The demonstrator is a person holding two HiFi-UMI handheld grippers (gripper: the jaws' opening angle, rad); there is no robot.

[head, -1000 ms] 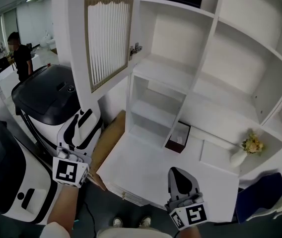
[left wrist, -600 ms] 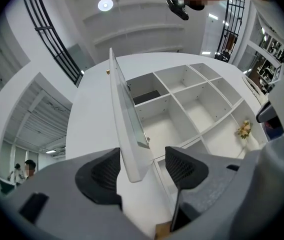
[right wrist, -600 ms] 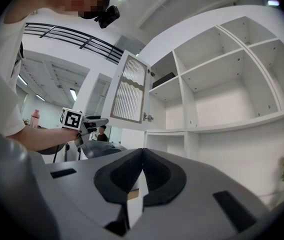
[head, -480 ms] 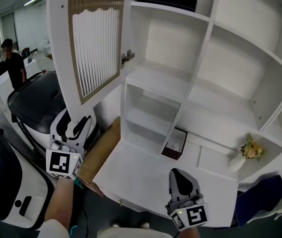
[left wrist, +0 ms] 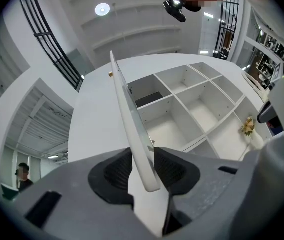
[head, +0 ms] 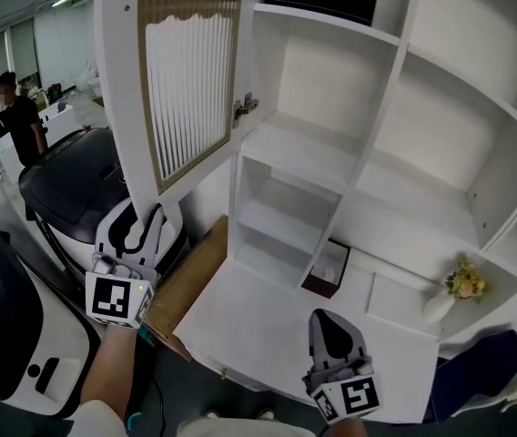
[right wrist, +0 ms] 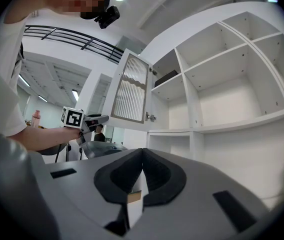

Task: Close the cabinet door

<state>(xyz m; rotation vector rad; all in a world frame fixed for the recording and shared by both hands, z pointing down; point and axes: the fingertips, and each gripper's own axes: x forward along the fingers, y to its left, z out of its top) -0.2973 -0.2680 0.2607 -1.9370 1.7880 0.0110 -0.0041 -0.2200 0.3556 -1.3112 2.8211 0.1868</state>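
Closing the left gripper (head: 152, 213) on the open cabinet door's (head: 190, 71) bottom edge, pads seemingly just touching, to swing it shut. Parked low centre with right gripper (head: 331, 328) closed, empty, clear of the swing.

The left gripper (left wrist: 143, 168) is closing its jaws on the near corner of the open cabinet door (left wrist: 123, 101), seen edge-on, with a dark pad against each face. Right of the door are white compartments (left wrist: 202, 101). Flowers (left wrist: 247, 126) sit at the far right.
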